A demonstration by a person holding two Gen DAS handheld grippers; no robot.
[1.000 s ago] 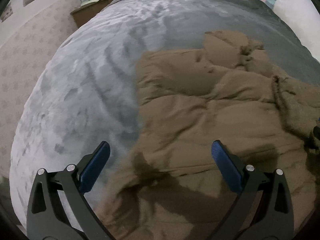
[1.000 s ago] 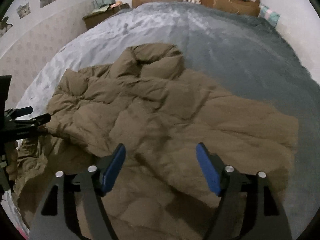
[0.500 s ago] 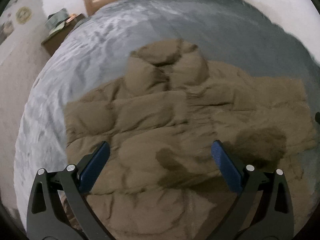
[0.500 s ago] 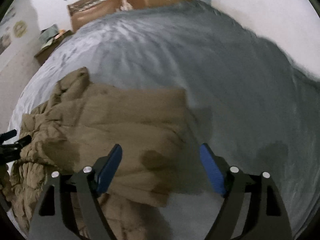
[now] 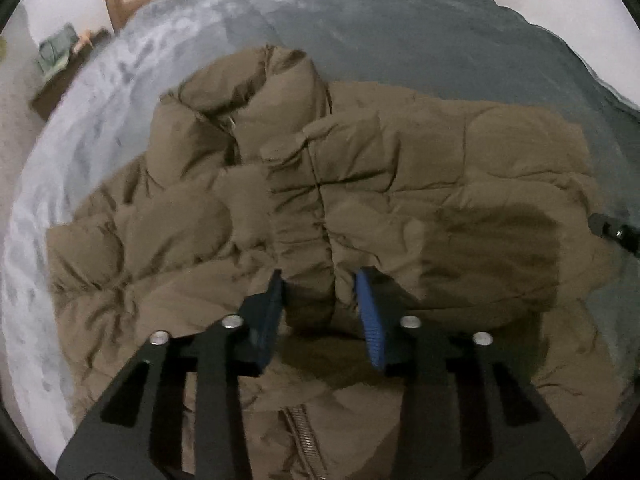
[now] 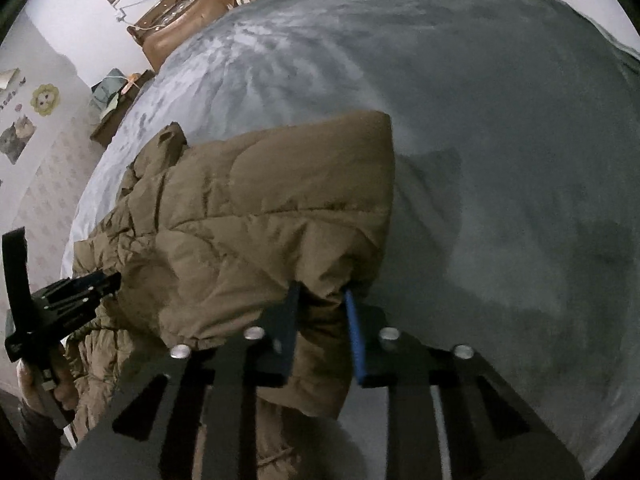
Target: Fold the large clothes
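Our left tool (image 5: 318,306) is a black angular frame with silver bolts and ribbed blue pads (image 5: 370,320), and it is clenched on a bunched ridge of the brown puffer jacket (image 5: 400,184) near the zipper (image 5: 304,436), the padded cloth squeezed into a narrow fold between the two pads. Our right tool (image 6: 320,312), built the same way, pinches a gathered corner at the jacket's edge (image 6: 260,216), with cloth bulging out below its fingers. Both tools point forward and slightly down over the bed, the left one seen from the right wrist view low at the left margin, gripped in a hand (image 6: 44,384). The jacket is quilted in soft puffy panels with stitched seams, matte and wrinkled, its collar (image 5: 256,92) standing up at the far end. It lies spread on the bed, one part doubled over so that a straight folded edge faces the bare blanket. Under it the grey-blue blanket (image 6: 500,140) looks plush, with brushed streaks. Beyond the bed we see a brown padded headboard (image 6: 192,12), a low wooden nightstand (image 5: 60,80) with green cloth on it, and cat stickers (image 6: 18,136) on the wall.
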